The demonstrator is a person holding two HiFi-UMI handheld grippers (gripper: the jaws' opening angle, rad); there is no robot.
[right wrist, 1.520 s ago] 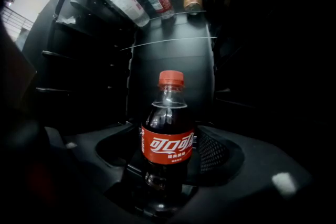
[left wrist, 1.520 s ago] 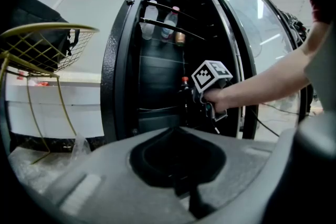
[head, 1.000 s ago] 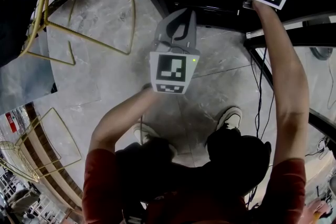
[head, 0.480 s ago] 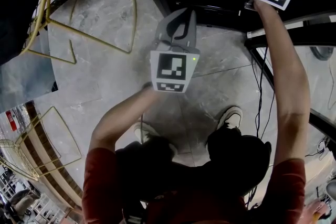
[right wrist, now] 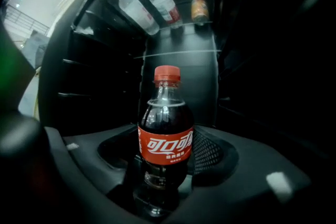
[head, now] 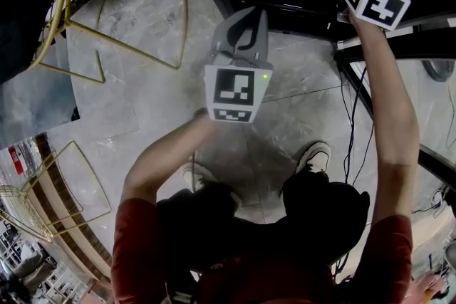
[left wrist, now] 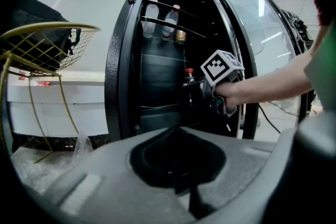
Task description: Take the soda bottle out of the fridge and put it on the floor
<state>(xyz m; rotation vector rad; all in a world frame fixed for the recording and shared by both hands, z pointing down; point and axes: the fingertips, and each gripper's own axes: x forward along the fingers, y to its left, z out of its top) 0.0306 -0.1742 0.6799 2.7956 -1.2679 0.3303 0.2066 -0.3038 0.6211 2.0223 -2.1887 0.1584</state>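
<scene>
Café/shop-type spot w/ glass-door drinks fridge (left wrist: 118,71), gold wire chairs (left wrist: 37,52), marble-look floor (head: 142,103).

The grey left hand-held gripper (left wrist: 176,134) fills the bottom of the frame, its jaws closed together around a dark, empty hollow. Ahead stands a tall black fridge (left wrist: 118,60) with its glass door (left wrist: 252,29) open and clear plastic bottles (left wrist: 151,17) on an upper wire shelf. The right hand-held gripper (left wrist: 195,86) reaches inside at a red-capped soda bottle (left wrist: 189,72). At the left, a gold wire chair (left wrist: 31,55) carries a dark bag (left wrist: 37,18).
</scene>
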